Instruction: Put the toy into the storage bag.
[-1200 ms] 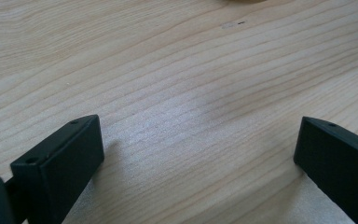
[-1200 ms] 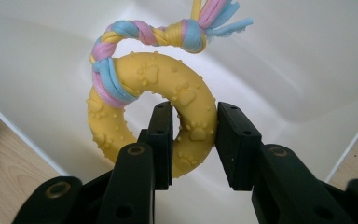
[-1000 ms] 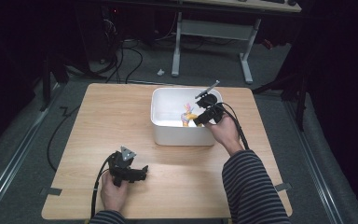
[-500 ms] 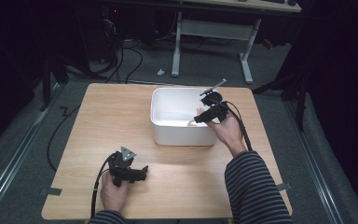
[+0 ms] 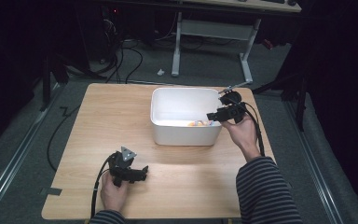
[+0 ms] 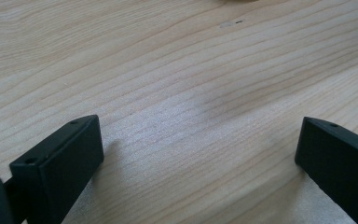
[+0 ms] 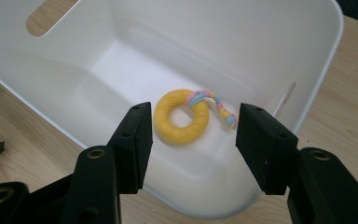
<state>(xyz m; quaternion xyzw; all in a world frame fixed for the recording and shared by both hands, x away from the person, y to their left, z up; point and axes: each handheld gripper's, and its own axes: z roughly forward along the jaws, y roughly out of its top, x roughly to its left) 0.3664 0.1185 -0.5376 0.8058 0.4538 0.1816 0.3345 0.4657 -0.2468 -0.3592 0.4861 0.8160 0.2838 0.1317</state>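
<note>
Right tongs [image 5: 213, 115] sit over the right rim of the white bin [image 5: 186, 137], at the far right of the desk [image 5: 93, 121]. In the right gripper view [image 7: 191, 128] the jaws stand apart and have just been opening, with nothing pinched between them; the pads touch neither the toy nor the bin wall.

Yellow ring toy [image 7: 182, 116] lies flat on the bin floor, in the corner nearest the right tongs. A short braided cord [image 7: 214, 105] in pink, blue and yellow is tied to the ring and trails off toward the bin wall. In the high view the toy [image 5: 196, 123] shows as a small coloured patch against the near right inside wall of the bin.

The bin has a slot handle [image 7: 51, 16] cut in one wall; desk wood shows through it.

Left tongs [image 5: 144, 170] rest on the near left part of the desk, well apart from the bin, held by the left hand [image 5: 114, 193]. In the left gripper view [image 6: 200, 149] the jaws are wide apart, and between them lies only bare wood grain.

The right hand [image 5: 242, 133] holds its gripper from the right side of the bin, striped sleeve [image 5: 265, 191] behind it. A cable [image 5: 258, 135] runs back along the wrist.
</note>
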